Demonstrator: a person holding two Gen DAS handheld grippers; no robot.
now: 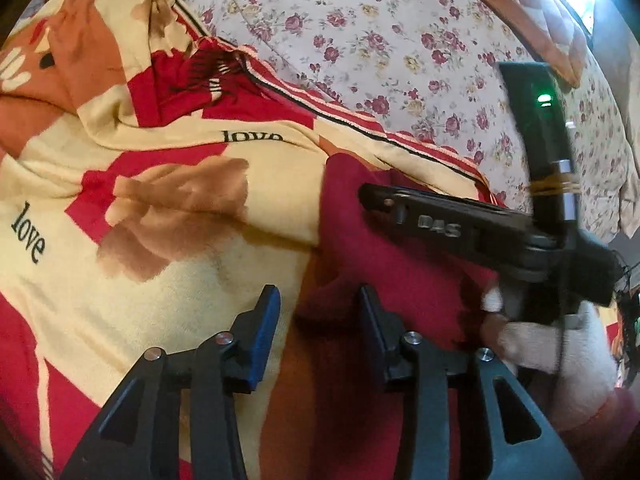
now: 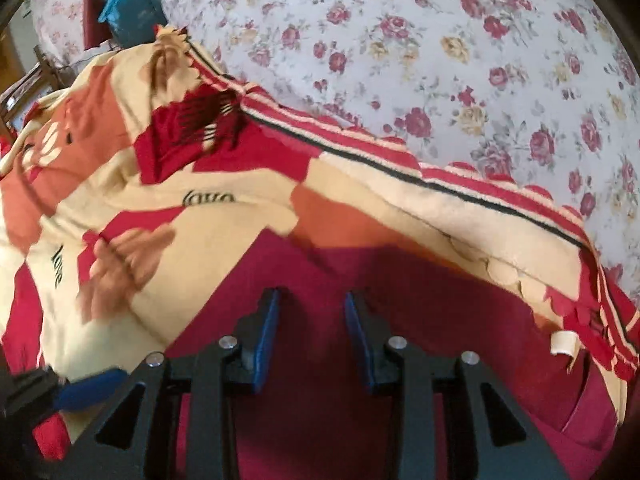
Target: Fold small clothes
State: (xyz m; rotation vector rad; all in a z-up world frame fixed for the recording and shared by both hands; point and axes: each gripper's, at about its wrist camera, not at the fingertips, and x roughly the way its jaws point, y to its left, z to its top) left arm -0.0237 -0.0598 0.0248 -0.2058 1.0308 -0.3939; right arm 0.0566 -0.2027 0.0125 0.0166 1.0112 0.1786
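On the bed: a dark red garment point(image 2: 400, 300) lies on a cream, red and orange blanket point(image 1: 168, 208) printed with "love", with a floral sheet point(image 2: 440, 60) behind.
Left gripper point(image 1: 316, 320): jaws part-open, nothing pressed between the blue pads; the garment's left edge lies below the gap.
Right gripper point(image 2: 310, 320): jaws a narrow way apart over the red cloth, gripping nothing.
Hidden or cut off: the garment runs under both grippers and out of frame, so its shape and kind cannot be told.
Blurred: the right gripper's body in the left view, and the blanket's left side in the right view.
Only in left view: a white-gloved hand point(image 1: 560, 340) on the right gripper's handle.
Only in right view: a blue pad at the lower left edge; a blue bag point(image 2: 132, 4) far back.
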